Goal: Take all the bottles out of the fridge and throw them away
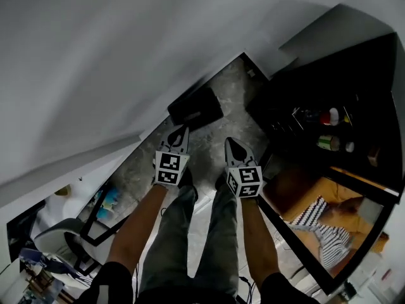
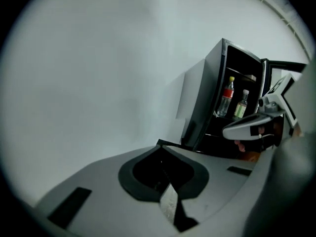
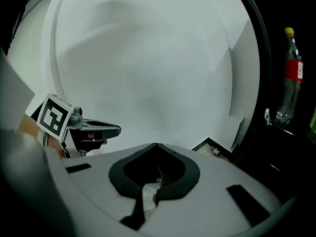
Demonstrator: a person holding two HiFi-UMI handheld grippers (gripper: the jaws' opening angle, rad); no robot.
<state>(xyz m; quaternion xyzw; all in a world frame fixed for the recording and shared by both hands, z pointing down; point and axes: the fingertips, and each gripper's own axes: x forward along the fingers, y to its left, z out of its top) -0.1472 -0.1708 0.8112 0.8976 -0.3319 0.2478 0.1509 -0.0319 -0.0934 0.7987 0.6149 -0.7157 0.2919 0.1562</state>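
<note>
The black fridge stands open against the white wall. On its shelf stand a clear bottle with a red label and yellow cap and a green-labelled bottle. The red-labelled bottle also shows at the right edge of the right gripper view. From the head view the fridge is at the right, with bottles inside. My left gripper and right gripper hang side by side above the floor, short of the fridge. Both are shut, with nothing between their jaws.
A black bin sits on the grey speckled floor by the wall, just beyond the grippers. The fridge door swings open at the right, with a striped cloth behind it. A chair stands lower left.
</note>
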